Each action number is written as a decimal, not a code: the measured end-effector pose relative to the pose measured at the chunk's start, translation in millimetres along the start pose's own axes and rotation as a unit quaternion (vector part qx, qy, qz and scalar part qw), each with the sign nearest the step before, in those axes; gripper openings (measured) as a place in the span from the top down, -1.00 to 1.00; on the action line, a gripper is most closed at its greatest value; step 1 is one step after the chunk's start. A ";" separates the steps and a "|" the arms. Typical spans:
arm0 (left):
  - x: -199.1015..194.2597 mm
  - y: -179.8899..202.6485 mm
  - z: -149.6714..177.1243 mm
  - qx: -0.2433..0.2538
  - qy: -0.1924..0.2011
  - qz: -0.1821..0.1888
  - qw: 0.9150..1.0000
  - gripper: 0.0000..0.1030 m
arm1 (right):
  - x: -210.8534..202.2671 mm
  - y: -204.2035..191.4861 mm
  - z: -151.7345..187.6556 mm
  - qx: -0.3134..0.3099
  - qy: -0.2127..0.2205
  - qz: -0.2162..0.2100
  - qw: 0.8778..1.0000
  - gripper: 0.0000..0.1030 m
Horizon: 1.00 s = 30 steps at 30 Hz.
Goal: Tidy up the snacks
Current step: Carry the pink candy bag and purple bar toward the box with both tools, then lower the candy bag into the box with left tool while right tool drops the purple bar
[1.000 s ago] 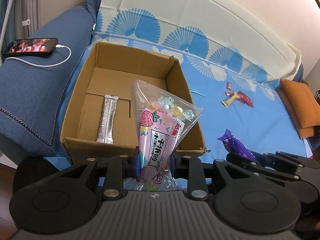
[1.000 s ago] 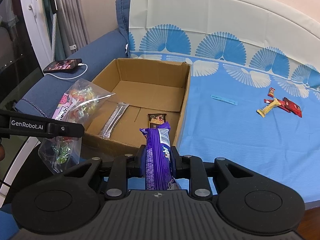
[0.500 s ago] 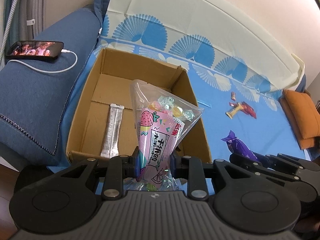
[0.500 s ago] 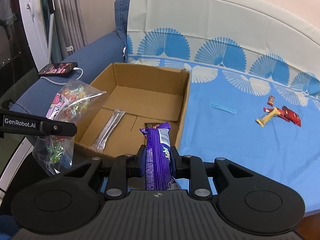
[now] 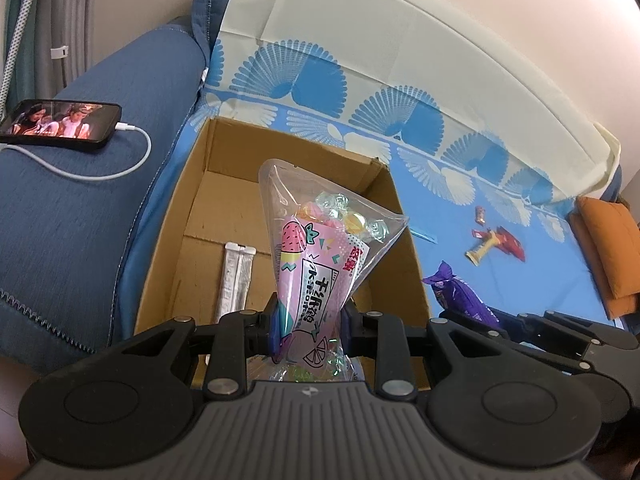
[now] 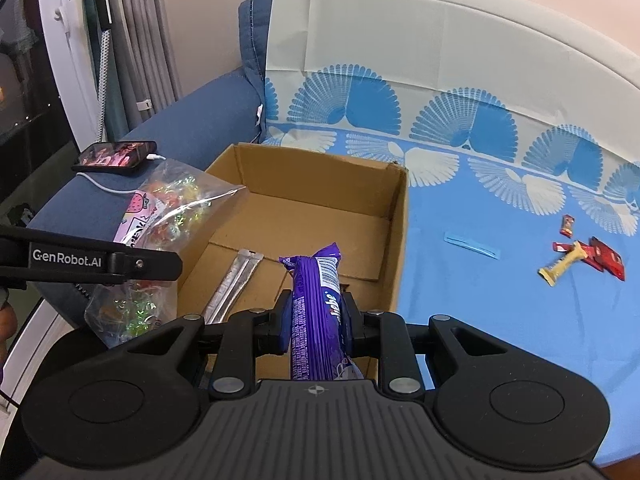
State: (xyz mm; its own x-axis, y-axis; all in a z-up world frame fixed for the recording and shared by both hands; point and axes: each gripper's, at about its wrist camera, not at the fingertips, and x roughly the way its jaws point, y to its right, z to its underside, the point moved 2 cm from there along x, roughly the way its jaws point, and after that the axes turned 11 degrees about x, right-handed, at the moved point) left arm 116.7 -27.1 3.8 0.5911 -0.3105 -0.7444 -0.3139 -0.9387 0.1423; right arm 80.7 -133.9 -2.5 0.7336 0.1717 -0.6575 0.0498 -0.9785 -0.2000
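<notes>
My left gripper [image 5: 307, 326] is shut on a clear candy bag with a pink label [image 5: 320, 256], held over the near edge of the open cardboard box [image 5: 192, 216]. A silver stick pack [image 5: 236, 280] lies on the box floor. My right gripper [image 6: 316, 320] is shut on a purple snack pack [image 6: 314, 300], above the box's near right corner [image 6: 396, 248]. The candy bag [image 6: 168, 208] and left gripper also show at the left of the right wrist view. The purple pack [image 5: 456, 292] shows at the right of the left wrist view.
The box sits on a sofa with a blue fan-pattern cover [image 6: 500, 300]. Red and yellow snack packs [image 6: 576, 258] and a blue strip [image 6: 472, 244] lie on the cover to the right. A charging phone [image 5: 60, 122] rests on the blue armrest. An orange cushion [image 5: 608, 248] lies far right.
Both grippers have pulled back and risen a little from the box with their packs still held. The brown bar seen inside the box earlier is now hidden behind the purple pack.
</notes>
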 end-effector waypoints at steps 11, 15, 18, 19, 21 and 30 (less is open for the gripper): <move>45.8 -15.4 -15.7 -0.014 -0.018 -0.012 1.000 0.41 | 49.2 2.1 -12.2 0.001 -0.028 0.003 1.000 0.50; 62.6 -17.8 -19.4 -0.015 -0.028 -0.014 0.999 0.40 | 66.7 4.2 -13.6 0.001 -0.040 0.007 0.999 0.50; 74.4 -19.7 -23.0 -0.013 -0.034 -0.014 0.999 0.40 | 79.5 6.0 -14.0 0.004 -0.049 0.009 0.999 0.50; 78.1 -20.0 -24.4 -0.013 -0.035 -0.015 0.999 0.40 | 83.6 6.5 -14.0 0.004 -0.052 0.010 0.999 0.50; 84.7 -20.7 -26.1 -0.012 -0.038 -0.016 0.999 0.40 | 91.1 7.9 -13.9 0.004 -0.057 0.011 0.998 0.50; 116.6 -24.8 -28.0 -0.007 -0.059 -0.022 0.998 0.40 | 118.4 11.3 -11.5 0.007 -0.081 0.015 0.997 0.50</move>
State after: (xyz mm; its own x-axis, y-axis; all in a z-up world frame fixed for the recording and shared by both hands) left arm 214.2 -44.3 -68.2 0.5127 -0.2507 -0.8211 -0.2797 -0.9530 0.1164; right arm 176.0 -125.9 -74.2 0.6155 0.1594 -0.7718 0.0196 -0.9821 -0.1872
